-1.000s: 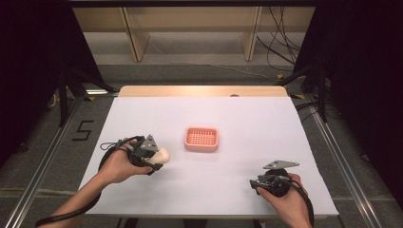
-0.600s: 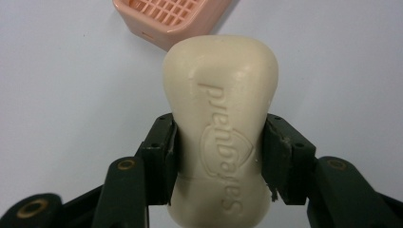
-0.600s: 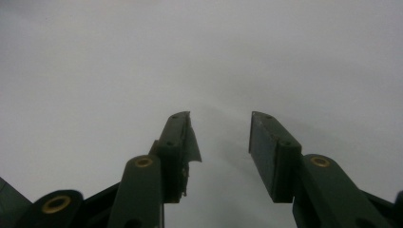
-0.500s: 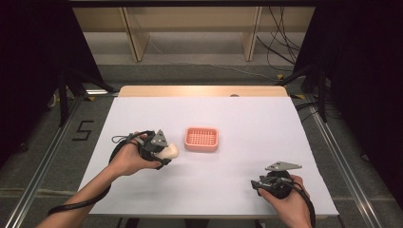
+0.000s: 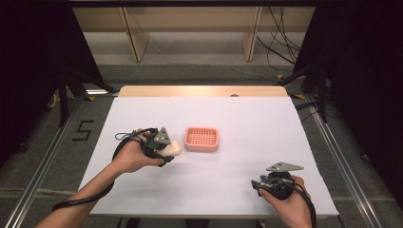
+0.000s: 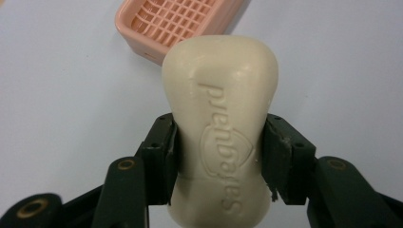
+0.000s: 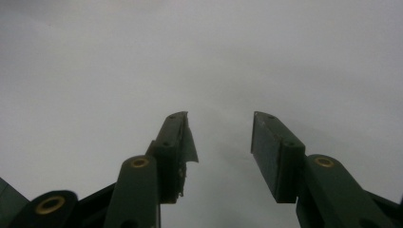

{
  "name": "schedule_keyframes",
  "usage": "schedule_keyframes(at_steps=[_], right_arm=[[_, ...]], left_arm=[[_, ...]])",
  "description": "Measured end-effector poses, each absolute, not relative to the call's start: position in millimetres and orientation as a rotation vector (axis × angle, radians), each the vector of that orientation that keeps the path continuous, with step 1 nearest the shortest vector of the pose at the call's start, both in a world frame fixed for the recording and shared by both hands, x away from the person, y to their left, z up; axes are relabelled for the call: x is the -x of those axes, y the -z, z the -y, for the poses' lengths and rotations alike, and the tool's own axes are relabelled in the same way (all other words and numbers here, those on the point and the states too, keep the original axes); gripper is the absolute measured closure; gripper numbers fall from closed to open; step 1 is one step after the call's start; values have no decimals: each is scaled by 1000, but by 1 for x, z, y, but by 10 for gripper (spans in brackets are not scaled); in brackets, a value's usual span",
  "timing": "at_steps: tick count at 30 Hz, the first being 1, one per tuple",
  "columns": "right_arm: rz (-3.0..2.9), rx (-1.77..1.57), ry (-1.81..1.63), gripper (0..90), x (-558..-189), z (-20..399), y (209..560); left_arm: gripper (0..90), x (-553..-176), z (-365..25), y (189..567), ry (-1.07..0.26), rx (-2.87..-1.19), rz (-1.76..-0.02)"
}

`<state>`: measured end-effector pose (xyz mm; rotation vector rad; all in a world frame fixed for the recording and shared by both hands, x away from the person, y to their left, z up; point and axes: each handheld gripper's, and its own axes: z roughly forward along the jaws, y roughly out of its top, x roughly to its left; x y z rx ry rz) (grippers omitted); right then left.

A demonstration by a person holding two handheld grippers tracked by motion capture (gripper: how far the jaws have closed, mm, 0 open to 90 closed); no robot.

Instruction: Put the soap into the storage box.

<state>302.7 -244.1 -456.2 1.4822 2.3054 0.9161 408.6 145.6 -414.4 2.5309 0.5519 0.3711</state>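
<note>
the left gripper (image 5: 167, 148) is clamped on a cream bar of soap (image 5: 173, 150), its two black jaws pressing the bar's narrow waist from either side. in the left gripper view the soap (image 6: 221, 128) stands lengthwise between the jaws, its far end sticking out well past the tips, with raised lettering across its upper face. the soap is held above the white table (image 5: 266, 128), just beside the left edge of a pink soap dish (image 5: 202, 138), not yet over it. the dish sits flat near the middle of the table, and in the left gripper view its gridded bottom (image 6: 178, 21) shows bare beyond the bar. the right gripper (image 5: 259, 185) rests low near the front right corner of the table, well apart from the dish and the soap. in the right gripper view its jaws stand apart with nothing between them, only the plain white surface (image 7: 199, 61) ahead.
</note>
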Motion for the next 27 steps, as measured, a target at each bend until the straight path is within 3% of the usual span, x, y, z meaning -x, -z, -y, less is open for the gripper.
schedule_keyframes(at_steps=[27], right_arm=[[-2321,-1481,-929,561,-303,244,457]], left_arm=[[496,-421,-128,406,-381,-2557,-512]])
